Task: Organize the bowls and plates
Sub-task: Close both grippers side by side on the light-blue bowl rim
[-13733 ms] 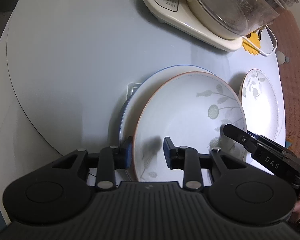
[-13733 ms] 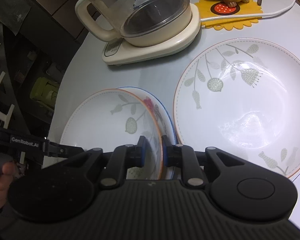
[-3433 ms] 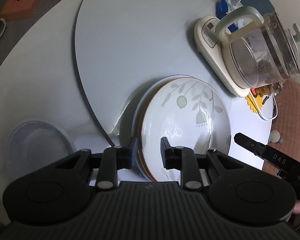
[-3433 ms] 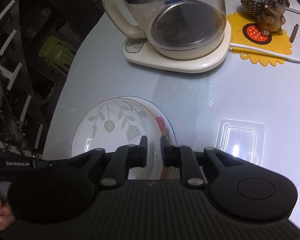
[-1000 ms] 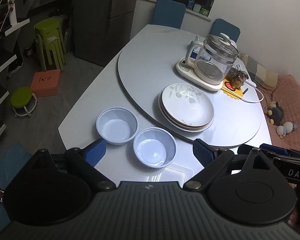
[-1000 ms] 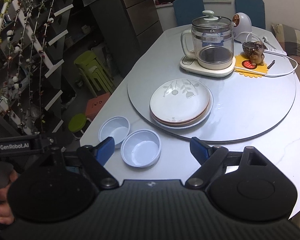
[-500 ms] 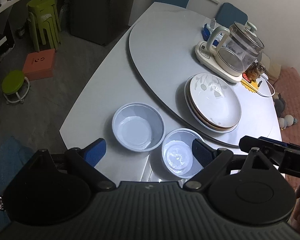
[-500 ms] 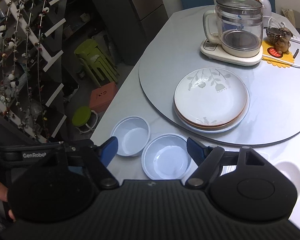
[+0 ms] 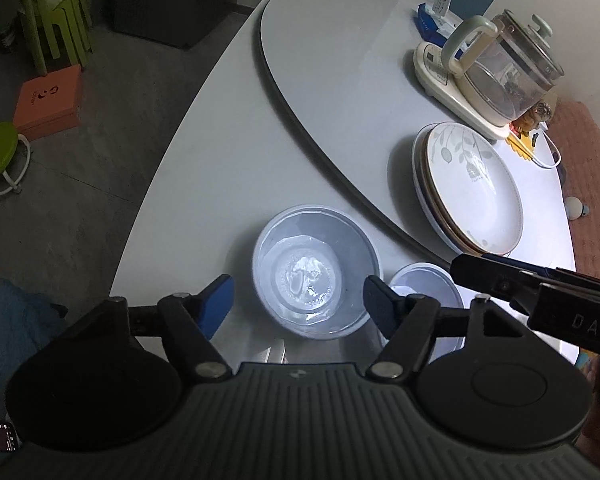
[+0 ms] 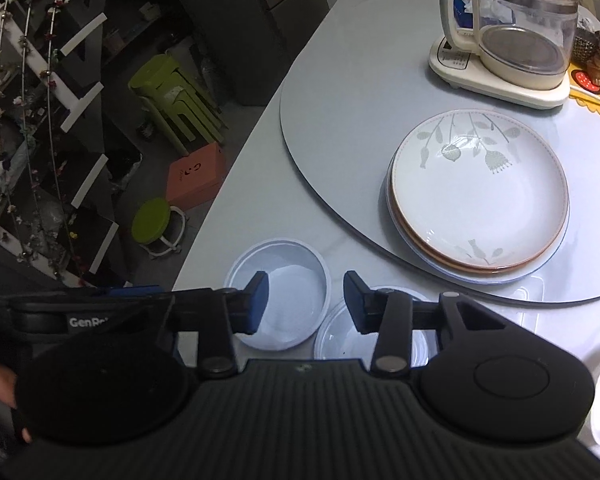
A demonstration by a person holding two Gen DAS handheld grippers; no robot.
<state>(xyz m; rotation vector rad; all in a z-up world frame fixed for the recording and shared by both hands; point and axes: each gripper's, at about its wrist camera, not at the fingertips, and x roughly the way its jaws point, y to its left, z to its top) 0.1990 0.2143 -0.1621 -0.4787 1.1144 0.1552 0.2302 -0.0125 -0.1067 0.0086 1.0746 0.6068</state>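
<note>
Between the left gripper's (image 9: 298, 304) spread fingers (image 9: 219, 300) lies a bowl (image 9: 315, 272).

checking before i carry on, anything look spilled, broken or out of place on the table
Nothing stands out. The plate stack sits on the turntable, slightly offset but flat, and the two bowls stand upright and empty side by side near the table edge. No spills or chips are visible. Both grippers are open, holding nothing.

plates (image 10: 480, 196) stacked, both grippers released, apparently lowered
</note>
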